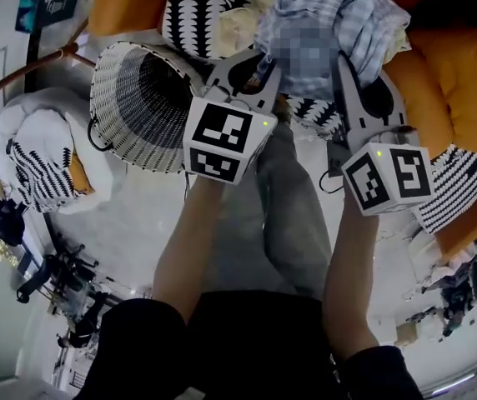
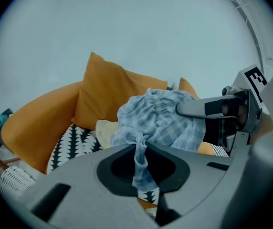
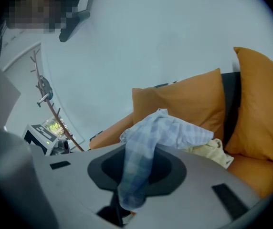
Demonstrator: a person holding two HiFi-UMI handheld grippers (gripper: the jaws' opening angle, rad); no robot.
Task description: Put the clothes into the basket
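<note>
Left gripper [image 1: 258, 72]: jaws nearly closed, pinching a twisted fold of the blue checked garment [image 1: 326, 19]. Right gripper [image 1: 348, 67]: jaws also close together, clamped on another fold of the same garment. The garment hangs bunched between the two, lifted over the orange sofa [image 1: 464, 73]. White wicker basket [image 1: 130, 107] sits just beside the left gripper, by the sofa's left end. Cream cloth [image 3: 208, 151] lies on the seat against the back cushions.

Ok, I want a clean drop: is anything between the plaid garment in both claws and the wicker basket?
Nothing visible does. The blue plaid garment, pinched by the left claw and right claw, hangs beside the white wicker basket, whose mouth looks unblocked.
</note>
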